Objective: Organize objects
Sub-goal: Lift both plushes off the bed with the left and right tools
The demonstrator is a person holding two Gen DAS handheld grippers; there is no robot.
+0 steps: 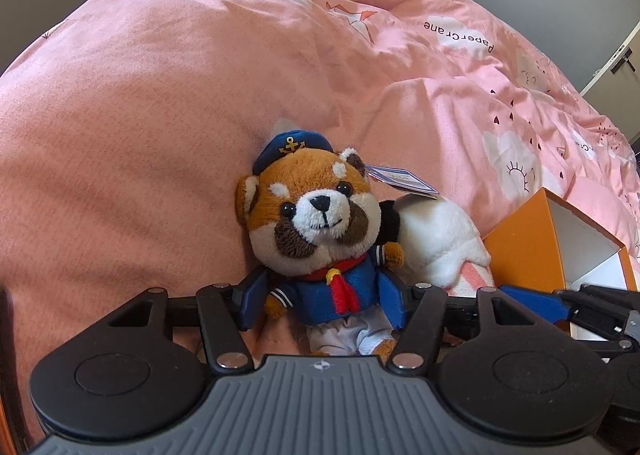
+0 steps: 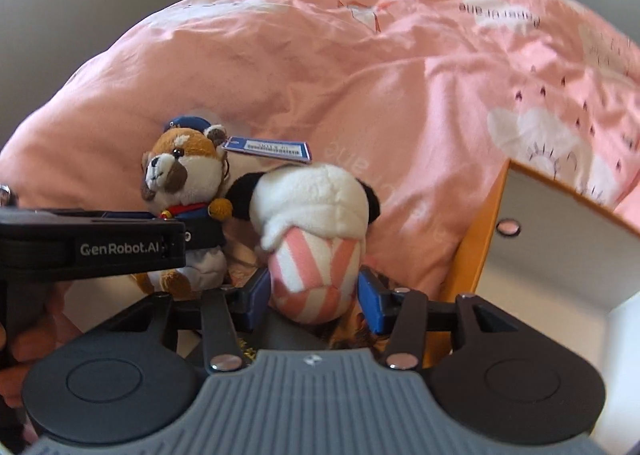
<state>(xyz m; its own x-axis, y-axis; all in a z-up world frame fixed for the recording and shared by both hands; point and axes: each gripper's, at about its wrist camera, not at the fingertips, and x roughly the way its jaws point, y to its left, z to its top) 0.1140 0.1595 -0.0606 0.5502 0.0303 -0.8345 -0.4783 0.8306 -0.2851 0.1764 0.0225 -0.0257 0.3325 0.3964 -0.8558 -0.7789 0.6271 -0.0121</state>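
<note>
A red panda plush (image 1: 316, 227) in a blue sailor suit and cap sits against the pink pillow; my left gripper (image 1: 324, 297) is shut on its body. A white panda plush (image 2: 316, 223) with pink striped trousers leans beside it, back to the camera; my right gripper (image 2: 314, 295) is shut on its lower part. The sailor plush also shows in the right wrist view (image 2: 184, 183), with the left gripper's black body across it. The white plush shows behind the sailor plush in the left wrist view (image 1: 440, 239).
An open orange box with a white inside (image 1: 532, 243) stands on the bed right of the plushes, also seen in the right wrist view (image 2: 560, 239). A large pink pillow (image 1: 140, 135) and rumpled pink duvet (image 1: 460, 67) fill the background.
</note>
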